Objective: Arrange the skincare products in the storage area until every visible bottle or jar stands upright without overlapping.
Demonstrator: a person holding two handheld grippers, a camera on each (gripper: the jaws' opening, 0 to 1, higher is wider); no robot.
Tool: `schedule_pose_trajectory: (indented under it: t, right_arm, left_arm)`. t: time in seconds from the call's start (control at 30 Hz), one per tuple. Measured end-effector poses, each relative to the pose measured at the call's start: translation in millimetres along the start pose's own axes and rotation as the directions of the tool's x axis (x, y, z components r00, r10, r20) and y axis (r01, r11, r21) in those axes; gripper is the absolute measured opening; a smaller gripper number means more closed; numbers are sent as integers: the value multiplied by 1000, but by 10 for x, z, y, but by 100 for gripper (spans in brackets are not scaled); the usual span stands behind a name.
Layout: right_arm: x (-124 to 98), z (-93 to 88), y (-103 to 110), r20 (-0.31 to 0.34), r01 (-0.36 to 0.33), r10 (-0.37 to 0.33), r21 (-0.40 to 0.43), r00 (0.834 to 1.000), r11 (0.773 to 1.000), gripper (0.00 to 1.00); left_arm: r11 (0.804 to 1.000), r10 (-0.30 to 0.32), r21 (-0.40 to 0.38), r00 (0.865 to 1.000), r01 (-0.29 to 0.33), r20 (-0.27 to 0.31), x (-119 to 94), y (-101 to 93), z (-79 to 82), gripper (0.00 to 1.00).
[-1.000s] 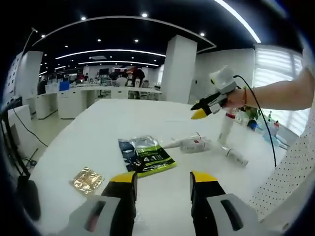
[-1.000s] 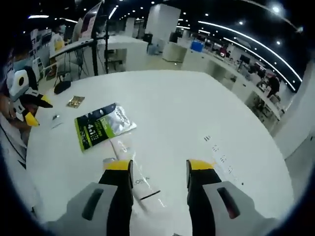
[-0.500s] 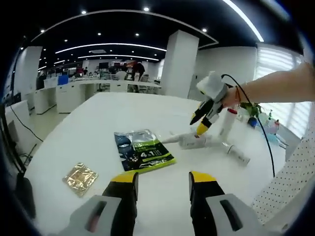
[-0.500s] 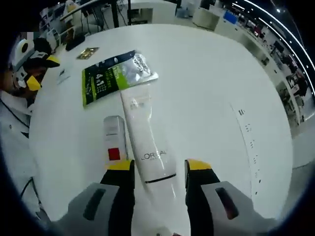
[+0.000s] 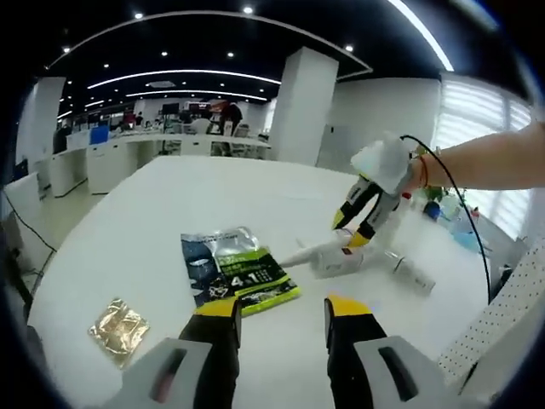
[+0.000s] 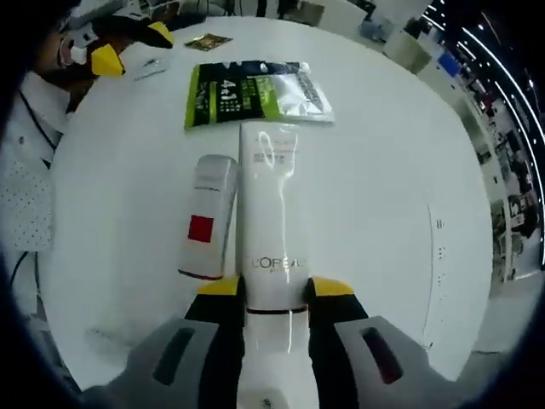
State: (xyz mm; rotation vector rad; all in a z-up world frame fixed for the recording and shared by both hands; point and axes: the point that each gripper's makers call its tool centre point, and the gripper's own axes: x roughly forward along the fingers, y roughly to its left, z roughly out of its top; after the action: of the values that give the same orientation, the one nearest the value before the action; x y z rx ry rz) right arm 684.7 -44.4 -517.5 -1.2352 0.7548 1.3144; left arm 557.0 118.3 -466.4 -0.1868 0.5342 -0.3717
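The step in hand, as I judge it, is the pickup of a lying tube so that it can be stood upright; nothing on the white table [image 5: 153, 213] that I can make out stands up yet.

In the left gripper view, the left gripper [image 5: 277, 319] hangs above the table at 6 o'clock, jaws wide apart with nothing between them. A small gold sachet [image 5: 117, 326] lies at 8 o'clock. Just ahead of the jaws, near the centre, lies a green and black pouch [image 5: 237, 271], flat on the table. Toward 3 o'clock the right gripper [image 5: 356, 232] points down at the lying white tube [image 5: 328, 256], and a second small bottle [image 5: 410, 271] lies on its side a little beyond.

In the right gripper view, the left gripper [image 6: 128, 44] shows at 11 o'clock, well apart from the products. The green and black pouch [image 6: 255, 92] lies at 12 o'clock, its near edge touching or slightly overlapped by the flat end of the tube. A shorter white tube with a red square [image 6: 207, 228] lies just beside the long one, on its 9 o'clock side, seemingly touching. The white tube [image 6: 271, 230] runs from centre down to 6 o'clock, where the right gripper [image 6: 274, 294] has narrowed its jaws onto both sides of the cap end; whether the grip is already firm I cannot tell.

The next move calls for a secure squeeze near the cap, a lift clear of the neighbouring tube and pouch, then a turn to set it cap-down on bare table.
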Motion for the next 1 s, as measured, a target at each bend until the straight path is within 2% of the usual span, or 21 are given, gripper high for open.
schedule_pose_trajectory:
  t: [0.17,0.37,0.53,0.57,0.7,0.8,0.97,1.0]
  right_arm:
    - [-38,1,148,14,14,-14,-45,1000,999,26]
    - [-73,5,181,46,95,-92,-64,995,993,25]
    - [-99,29,203,55,169,-163,-125,985,978,25]
    - [-103,48,190,58,194,-187,-161,981,968,25]
    - [-99,72,220,62,218,-210,-194,976,956,25]
    - [-112,79,219,72,259,-249,-220,966,941,25]
    - [-147,96,232,116,360,-341,-256,933,897,25]
    - [-152,97,236,119,378,-359,-259,926,889,25]
  left_arm:
    - [998,-63,-30,997,62,-36,225,-96,1,37]
    - [993,-121,-25,990,119,-71,452,-167,34,35]
    - [989,-146,-35,984,143,-105,627,-117,68,35]
    - [988,-151,-36,982,148,-113,671,-102,79,34]
    - [980,-193,-86,971,182,-140,806,-86,77,33]
    - [975,-209,-104,965,194,-160,873,-87,66,29]
    - [969,-242,-95,943,226,-229,971,-126,-55,29]
    - [970,-241,-92,945,226,-220,981,-125,-44,28]
